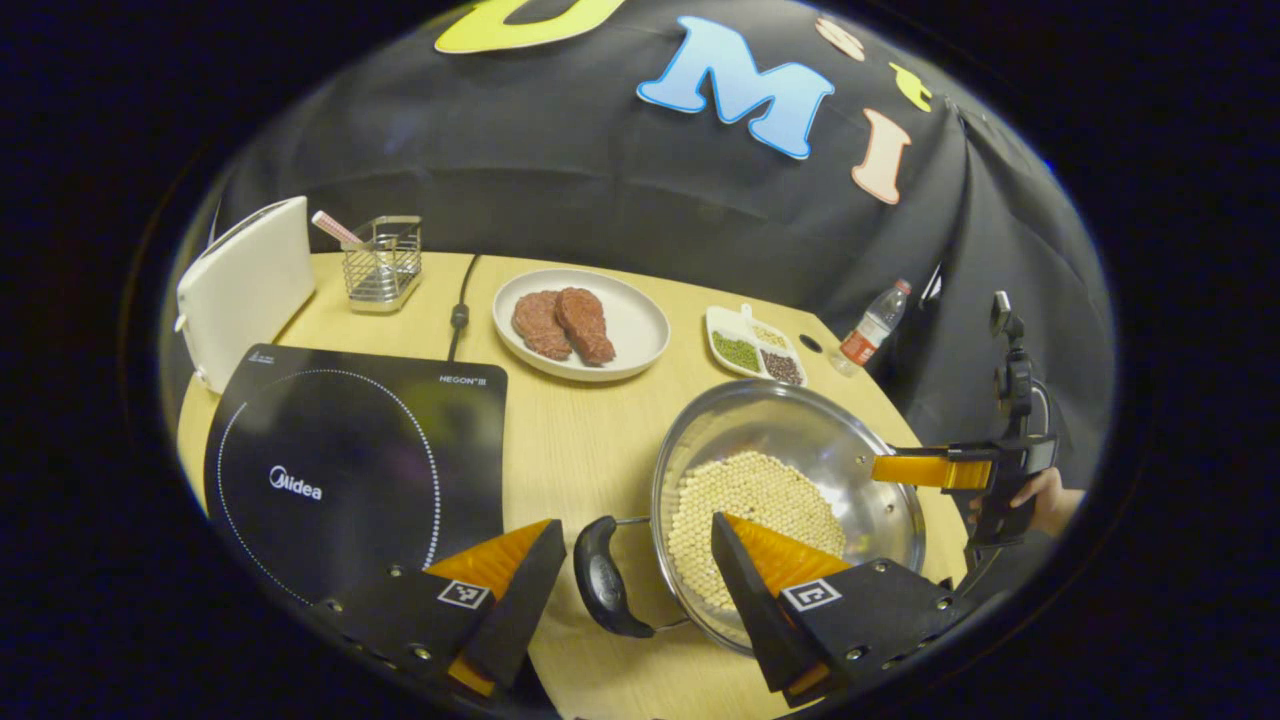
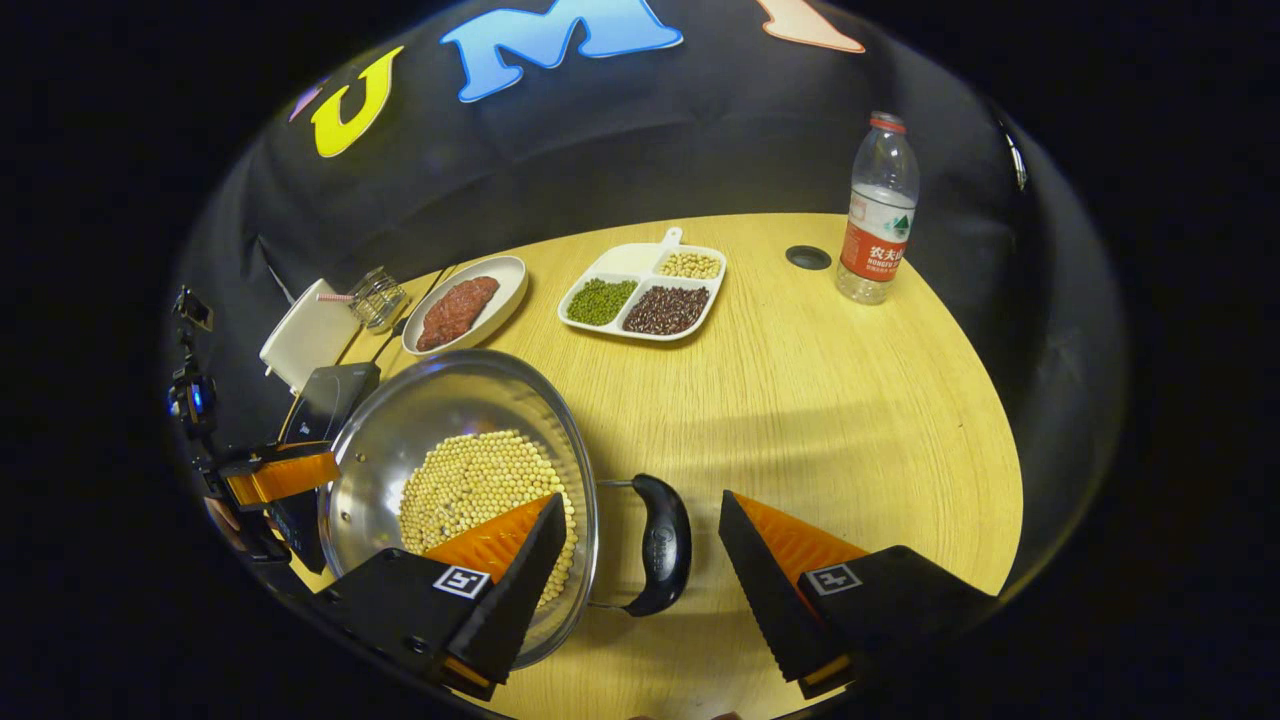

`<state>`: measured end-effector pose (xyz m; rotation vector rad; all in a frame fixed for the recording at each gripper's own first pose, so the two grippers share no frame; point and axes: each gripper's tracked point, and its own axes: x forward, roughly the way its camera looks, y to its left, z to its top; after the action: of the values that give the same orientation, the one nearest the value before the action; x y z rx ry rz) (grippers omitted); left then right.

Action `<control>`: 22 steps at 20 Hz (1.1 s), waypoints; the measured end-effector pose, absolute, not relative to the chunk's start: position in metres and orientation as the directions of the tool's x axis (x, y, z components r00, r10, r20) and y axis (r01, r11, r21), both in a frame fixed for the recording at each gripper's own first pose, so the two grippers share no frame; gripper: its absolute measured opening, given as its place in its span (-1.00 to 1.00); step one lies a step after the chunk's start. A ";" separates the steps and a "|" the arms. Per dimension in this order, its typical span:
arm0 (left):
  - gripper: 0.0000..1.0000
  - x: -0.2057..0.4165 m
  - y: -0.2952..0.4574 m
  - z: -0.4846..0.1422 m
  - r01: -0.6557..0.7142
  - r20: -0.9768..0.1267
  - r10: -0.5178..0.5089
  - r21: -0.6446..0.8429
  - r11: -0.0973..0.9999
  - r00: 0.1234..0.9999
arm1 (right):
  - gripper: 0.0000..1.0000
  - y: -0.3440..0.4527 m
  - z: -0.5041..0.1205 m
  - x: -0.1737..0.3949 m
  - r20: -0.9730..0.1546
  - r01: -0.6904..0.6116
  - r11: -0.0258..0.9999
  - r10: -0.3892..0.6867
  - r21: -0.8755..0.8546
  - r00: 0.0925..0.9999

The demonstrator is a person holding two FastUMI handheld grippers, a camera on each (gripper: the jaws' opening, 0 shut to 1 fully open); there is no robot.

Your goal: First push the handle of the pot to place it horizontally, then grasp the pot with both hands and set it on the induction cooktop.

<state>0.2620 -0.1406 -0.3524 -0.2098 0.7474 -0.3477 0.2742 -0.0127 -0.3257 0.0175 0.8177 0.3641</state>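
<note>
in the left gripper view my left gripper [image 1: 632, 560] sat with its jaws spread wide and gripping nothing; one of the pot's black side handles [image 1: 606, 577] lay in the gap between the fingers, touching neither that i could see, and one finger reached over the rim above the beans. the pot [image 1: 800, 450] itself, a shiny steel bowl of pale beans, stood on the wooden table [image 1: 560, 430] just beside the induction cooktop [image 1: 350, 460], not on it. in the right gripper view my right gripper [image 2: 640, 535] was likewise released, jaws wide, with the pot's other black handle [image 2: 662, 545] lying between the fingers and one finger over the beans. from each side i could see the opposite gripper at the far rim of the pot. farther back stood a plate of meat [image 1: 580, 325], a divided dish of beans [image 2: 645, 295] and a water bottle [image 2: 878, 210].
</note>
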 end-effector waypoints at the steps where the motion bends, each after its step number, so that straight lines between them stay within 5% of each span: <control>1: 0.75 0.263 -0.143 -0.357 0.236 -0.633 -0.385 -0.310 0.921 0.671 | 0.96 -0.013 -0.330 0.273 -0.715 -0.311 0.938 0.322 0.152 0.620; 4: 0.75 0.268 -0.150 -0.366 0.243 -0.644 -0.397 -0.317 0.917 0.655 | 0.96 -0.012 -0.340 0.273 -0.720 -0.305 0.938 0.325 0.164 0.613; 6: 0.80 0.271 -0.154 -0.370 0.258 -0.650 -0.400 -0.307 0.916 0.646 | 0.79 -0.011 -0.346 0.272 -0.722 -0.298 0.938 0.329 0.176 0.608; 9: 0.80 0.269 -0.160 -0.381 0.268 -0.673 -0.393 -0.287 0.920 0.627 | 0.92 -0.009 -0.352 0.271 -0.723 -0.301 0.935 0.338 0.186 0.603; 10: 0.80 0.273 -0.154 -0.386 0.260 -0.680 -0.371 -0.264 0.929 0.632 | 0.76 -0.007 -0.353 0.271 -0.721 -0.304 0.934 0.343 0.190 0.603; 11: 0.49 0.274 -0.151 -0.387 0.249 -0.681 -0.364 -0.267 0.931 0.635 | 0.53 -0.005 -0.354 0.272 -0.719 -0.307 0.932 0.346 0.191 0.603; 13: 0.31 0.273 -0.153 -0.386 0.232 -0.675 -0.376 -0.298 0.926 0.635 | 0.52 -0.001 -0.354 0.271 -0.717 -0.311 0.929 0.356 0.201 0.599; 15: 0.30 0.271 -0.152 -0.390 0.232 -0.691 -0.367 -0.284 0.930 0.623 | 0.31 -0.004 -0.355 0.273 -0.718 -0.305 0.934 0.343 0.188 0.606; 22: 0.19 0.268 -0.153 -0.396 0.192 -0.716 -0.362 -0.310 0.931 0.597 | 0.12 -0.006 -0.359 0.269 -0.755 -0.250 0.948 0.308 0.196 0.578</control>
<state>0.2680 -0.1533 -0.3960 -0.2095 0.8750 -0.3242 0.2694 -0.0059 -0.3591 0.0702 0.8969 0.3270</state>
